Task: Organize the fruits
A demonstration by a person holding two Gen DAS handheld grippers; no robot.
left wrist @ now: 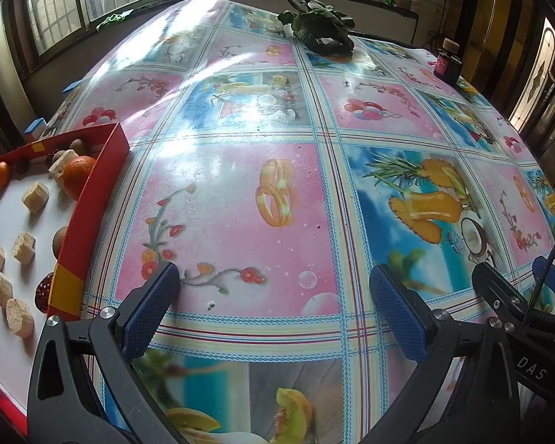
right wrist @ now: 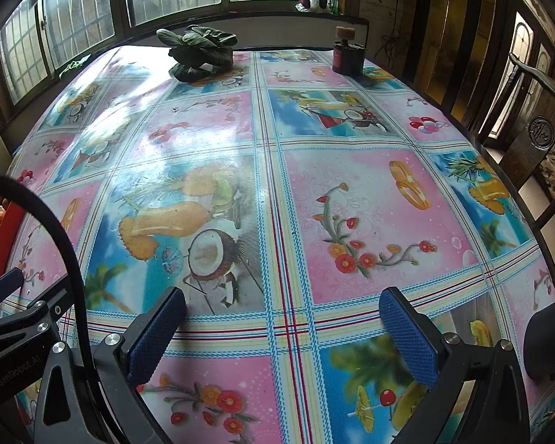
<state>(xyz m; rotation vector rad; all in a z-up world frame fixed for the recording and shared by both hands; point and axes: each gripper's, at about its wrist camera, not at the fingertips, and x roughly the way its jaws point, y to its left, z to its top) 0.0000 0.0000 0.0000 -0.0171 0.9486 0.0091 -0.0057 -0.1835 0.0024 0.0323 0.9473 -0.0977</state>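
Blue-padded, the left gripper [left wrist: 273,303] hung wide open and empty over the tablecloth [left wrist: 240,185], as did the right gripper [right wrist: 283,318]. Fruit sat far left in the red tray [left wrist: 92,192]: the orange [left wrist: 78,174] looked firm, round and slippery, best pinched across its middle; the pale chunks [left wrist: 35,196] seemed light and crumbly.

Red tray [left wrist: 107,170] cut off at left edge, brown fruit [left wrist: 60,241] half-hidden behind its wall

Oranges [left wrist: 78,174] and brown fruits [left wrist: 78,145] — loose in red-walled tray [left wrist: 107,159].
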